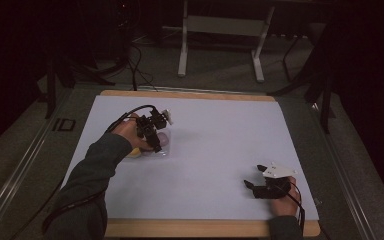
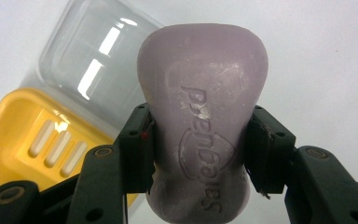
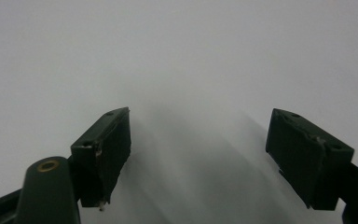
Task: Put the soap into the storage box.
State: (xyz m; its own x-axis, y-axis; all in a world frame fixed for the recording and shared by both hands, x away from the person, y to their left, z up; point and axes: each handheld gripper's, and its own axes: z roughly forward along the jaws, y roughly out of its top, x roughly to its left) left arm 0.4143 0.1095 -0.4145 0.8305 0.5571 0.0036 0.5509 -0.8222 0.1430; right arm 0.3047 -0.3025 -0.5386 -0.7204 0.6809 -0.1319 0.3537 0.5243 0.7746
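My left gripper is shut on a pale purple soap bar, its two jaws pressing the bar's narrow waist. Behind the bar lies a yellow soap dish with drain slots, and a clear plastic lid sits beside it. In the high view the left gripper holds the soap bar just over the soap dish at the mat's left. My right gripper stands open over bare white mat, nothing between its jaws; it rests at the near right.
A white mat covers a wooden board on the table. Beyond the far edge are a white frame's legs, cables on the floor and dark stands at both sides.
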